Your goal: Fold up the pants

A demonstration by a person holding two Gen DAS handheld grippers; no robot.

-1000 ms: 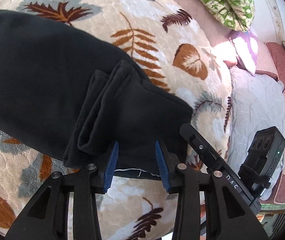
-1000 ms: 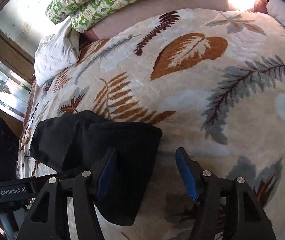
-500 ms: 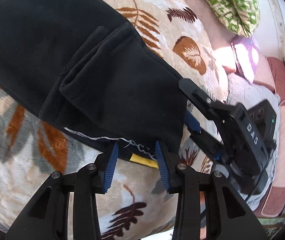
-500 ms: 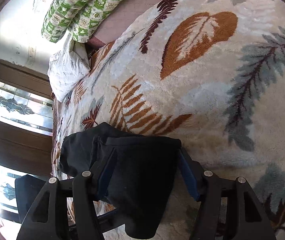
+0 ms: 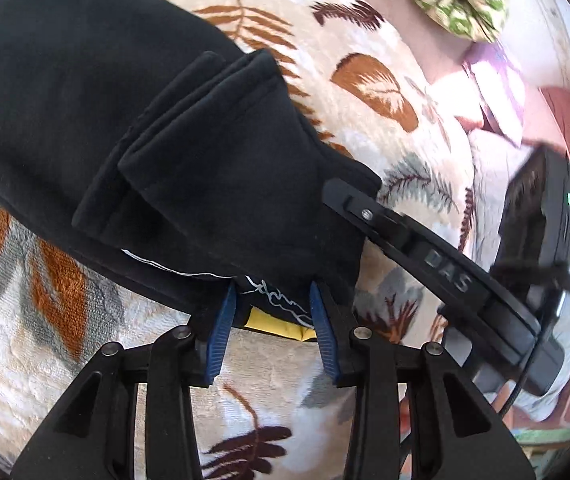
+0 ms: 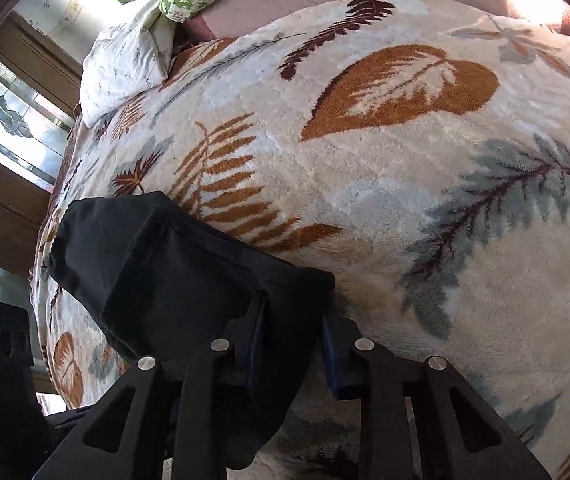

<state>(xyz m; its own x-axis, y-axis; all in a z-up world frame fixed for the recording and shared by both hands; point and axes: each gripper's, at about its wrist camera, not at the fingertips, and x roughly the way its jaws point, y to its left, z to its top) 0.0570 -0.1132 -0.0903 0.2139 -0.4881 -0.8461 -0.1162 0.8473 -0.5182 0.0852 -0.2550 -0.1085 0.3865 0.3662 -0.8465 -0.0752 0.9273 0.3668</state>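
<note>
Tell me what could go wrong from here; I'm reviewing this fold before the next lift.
The left gripper pinches only the thin edge of the black pants near the yellow tag, so the cloth may slip out. The right gripper holds a thick bunch, and layers could shift unevenly. The plush blanket might drag the fabric and undo the fold.

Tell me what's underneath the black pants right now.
The black pants lie on a leaf-patterned blanket. A yellow tag peeks out under the hem at the left gripper. Whatever else lies beneath the fabric is covered.
</note>
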